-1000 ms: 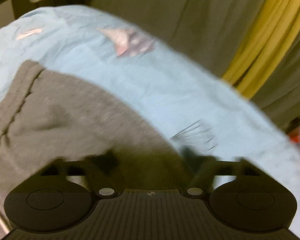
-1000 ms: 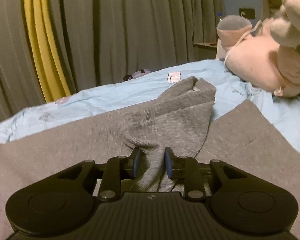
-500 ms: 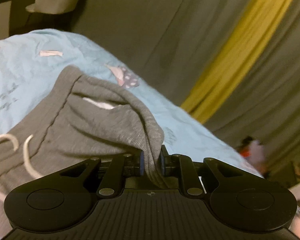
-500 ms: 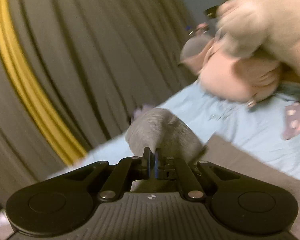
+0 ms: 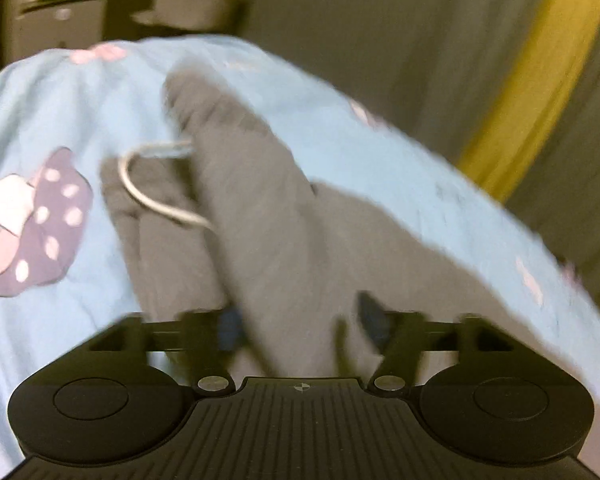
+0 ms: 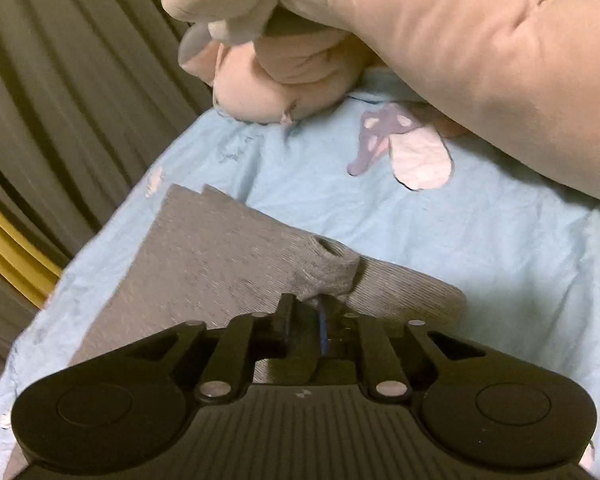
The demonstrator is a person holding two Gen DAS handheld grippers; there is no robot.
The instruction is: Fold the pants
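Between the fingers of the right hand-held gripper (image 6: 305, 322) sits a small bunch of the grey pants (image 6: 220, 264); the jaws stand narrow and pinch this fabric, which rises just ahead of them as a rolled lump. Beyond the lump the pants lie flat in layers on the blue bed sheet (image 6: 300, 184), and farther ahead a pink plush toy (image 6: 440, 40) rests on the sheet.

The left hand-held gripper (image 5: 298, 326) has its jaws wide apart. A grey fold of the pants passes between them, but I cannot tell if any finger touches it (the picture is blurred). Ahead and to the left of this gripper lies the white drawstring (image 5: 148, 196), and beyond it the sheet with a mushroom print (image 5: 36, 220).

I judge the risk to be this: the right pinch holds only a small bunch, so a quick pull may drag the layers out of line, and the loose side under the left gripper may slide open.
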